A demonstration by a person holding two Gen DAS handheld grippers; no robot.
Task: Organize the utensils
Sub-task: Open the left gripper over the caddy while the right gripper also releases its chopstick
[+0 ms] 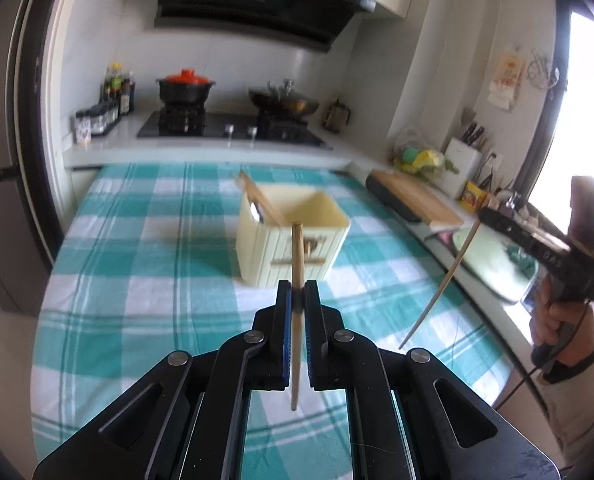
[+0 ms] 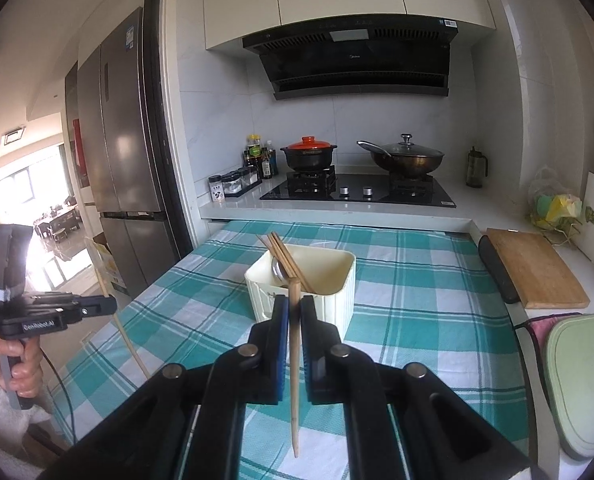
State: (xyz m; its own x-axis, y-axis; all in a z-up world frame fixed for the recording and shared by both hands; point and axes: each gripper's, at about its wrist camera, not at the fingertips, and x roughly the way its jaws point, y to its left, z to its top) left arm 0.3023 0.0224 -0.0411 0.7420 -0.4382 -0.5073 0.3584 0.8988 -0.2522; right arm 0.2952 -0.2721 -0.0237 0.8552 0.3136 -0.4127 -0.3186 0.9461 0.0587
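Note:
A cream utensil holder stands on the checked tablecloth and holds chopsticks and a metal spoon. My left gripper is shut on a wooden chopstick, upright, short of the holder. My right gripper is shut on another wooden chopstick, also upright before the holder. The right gripper shows in the left wrist view with its chopstick slanting down. The left gripper shows in the right wrist view with its chopstick.
The teal checked tablecloth covers the table. Behind it a stove carries a red-lidded pot and a wok. A wooden cutting board and a green board lie right. A fridge stands left.

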